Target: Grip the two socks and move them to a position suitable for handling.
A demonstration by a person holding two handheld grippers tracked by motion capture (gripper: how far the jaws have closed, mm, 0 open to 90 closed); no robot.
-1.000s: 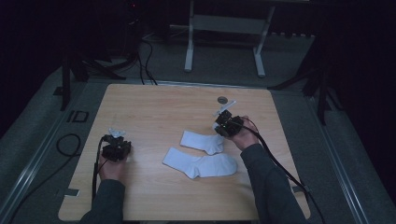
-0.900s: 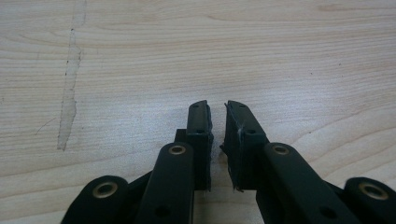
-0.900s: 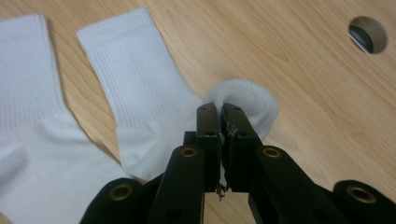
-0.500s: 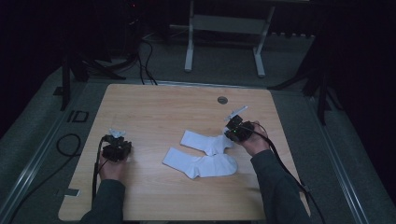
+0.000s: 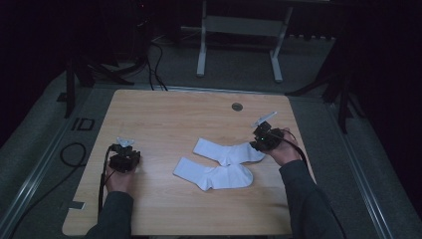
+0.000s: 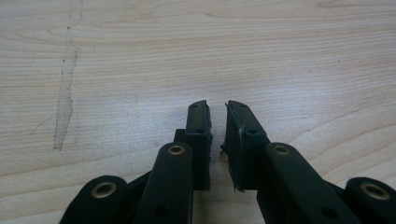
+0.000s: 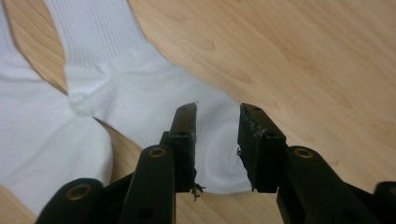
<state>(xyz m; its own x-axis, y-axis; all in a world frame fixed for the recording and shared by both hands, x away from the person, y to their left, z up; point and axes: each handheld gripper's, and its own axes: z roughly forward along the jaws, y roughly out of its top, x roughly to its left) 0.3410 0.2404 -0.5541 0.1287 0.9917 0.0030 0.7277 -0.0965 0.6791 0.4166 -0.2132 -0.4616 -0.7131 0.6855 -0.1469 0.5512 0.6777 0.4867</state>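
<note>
Two white socks lie on the wooden table [image 5: 169, 114]. The farther sock [image 5: 226, 151] has its toe pointing right; the nearer sock [image 5: 214, 175] lies just in front of it. My right gripper [image 5: 258, 143] hovers at the toe end of the farther sock. In the right gripper view that gripper [image 7: 217, 135] is open by a small gap, with the sock's toe [image 7: 140, 93] lying flat below and between the jaws. My left gripper [image 5: 122, 158] rests at the table's left over bare wood. The left gripper [image 6: 217, 133] has its jaws almost together, holding nothing.
A round dark grommet [image 5: 237, 106] sits in the tabletop near the far edge. A white metal frame [image 5: 239, 25] stands on the floor beyond the table. Cables [image 5: 69, 152] lie on the floor to the left. A pale scratch [image 6: 65, 93] marks the wood.
The right hand has moved its gripper right and toward the person, from the table's far right to the toe of the farther sock. The left gripper has stayed put.
</note>
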